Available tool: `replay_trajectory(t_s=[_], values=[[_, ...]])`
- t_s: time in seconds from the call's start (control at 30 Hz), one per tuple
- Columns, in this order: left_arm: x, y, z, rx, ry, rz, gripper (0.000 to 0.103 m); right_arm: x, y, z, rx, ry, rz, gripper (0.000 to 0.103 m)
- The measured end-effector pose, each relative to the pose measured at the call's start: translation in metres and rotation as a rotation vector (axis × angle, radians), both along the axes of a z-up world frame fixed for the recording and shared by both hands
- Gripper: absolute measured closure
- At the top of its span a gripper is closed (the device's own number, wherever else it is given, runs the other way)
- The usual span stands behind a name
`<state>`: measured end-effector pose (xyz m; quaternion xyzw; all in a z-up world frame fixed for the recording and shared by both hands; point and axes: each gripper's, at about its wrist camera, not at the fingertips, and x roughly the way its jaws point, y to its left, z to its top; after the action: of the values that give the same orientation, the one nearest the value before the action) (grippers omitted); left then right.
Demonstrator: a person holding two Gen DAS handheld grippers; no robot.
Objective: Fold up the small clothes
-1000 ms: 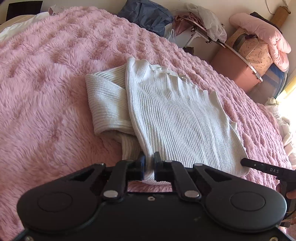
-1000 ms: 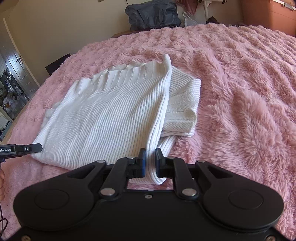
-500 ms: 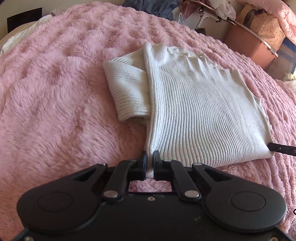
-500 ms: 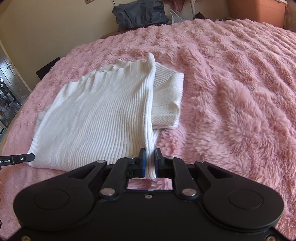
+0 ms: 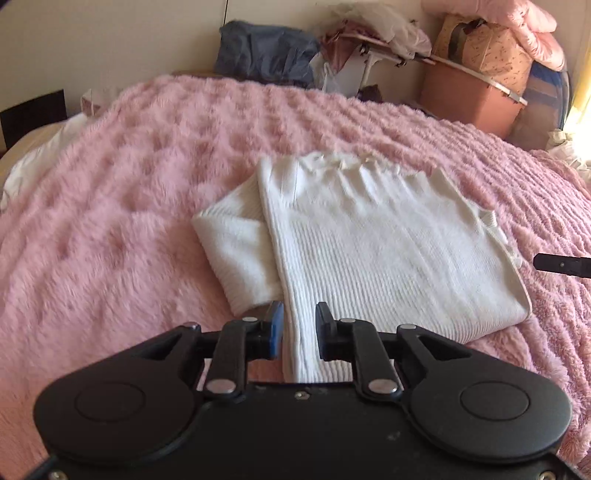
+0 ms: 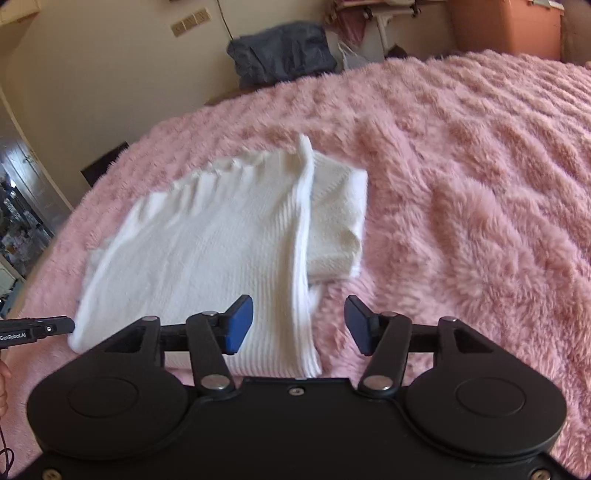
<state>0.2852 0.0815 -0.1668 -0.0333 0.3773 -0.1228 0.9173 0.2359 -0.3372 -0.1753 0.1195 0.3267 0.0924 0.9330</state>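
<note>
A white ribbed knit sweater (image 5: 388, 243) lies folded on the pink fluffy blanket (image 5: 110, 229), with a folded sleeve sticking out at its left side. My left gripper (image 5: 299, 328) is open a little, its pads on either side of the sweater's near left edge. In the right wrist view the same sweater (image 6: 207, 251) lies flat, its sleeve at the right. My right gripper (image 6: 299, 328) is wide open over the near right corner, holding nothing. Each gripper's tip shows at the edge of the other's view.
The blanket covers the whole bed. Beyond the far edge are a dark blue bag (image 5: 266, 55), a drying rack with clothes (image 5: 373, 48), a brown storage box (image 5: 469, 96) and pink bedding (image 5: 517, 18). A doorway (image 6: 18, 206) opens at the left.
Both grippers were shut on the sweater's near edge and have opened, the right one wide. The sweater edge now lies on the blanket. Both cameras have pulled back and risen.
</note>
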Motion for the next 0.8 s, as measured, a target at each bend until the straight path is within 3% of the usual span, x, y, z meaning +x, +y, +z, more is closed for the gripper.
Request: replay_trajectory(t_s=[0.17, 0.27, 0.4, 0.5, 0.6, 0.7, 0.8], values=[[0.040, -0.017, 0.014, -0.035, -0.060, -0.017, 0.079, 0.036, 0.027, 0.025, -0.074, -0.095, 0.088, 0.050], [0.067, -0.021, 0.001, -0.107, -0.033, 0.016, 0.079, 0.063, 0.043, 0.020, -0.092, -0.076, 0.142, 0.062], [0.091, -0.021, -0.023, -0.118, 0.011, 0.090, 0.079, 0.082, 0.051, -0.001, -0.159, -0.031, 0.128, 0.066], [0.097, -0.013, -0.044, -0.124, 0.060, 0.121, 0.079, 0.092, 0.042, -0.019, -0.222, 0.018, 0.065, 0.066], [0.093, -0.009, -0.055, -0.124, 0.054, 0.115, 0.078, 0.094, 0.029, -0.028, -0.209, 0.032, 0.066, 0.073], [0.092, -0.010, -0.050, -0.135, 0.047, 0.118, 0.079, 0.091, 0.031, -0.027, -0.235, 0.024, 0.078, 0.073], [0.096, -0.015, -0.031, -0.167, -0.032, 0.089, 0.077, 0.088, 0.040, -0.017, -0.235, -0.027, 0.098, 0.072]])
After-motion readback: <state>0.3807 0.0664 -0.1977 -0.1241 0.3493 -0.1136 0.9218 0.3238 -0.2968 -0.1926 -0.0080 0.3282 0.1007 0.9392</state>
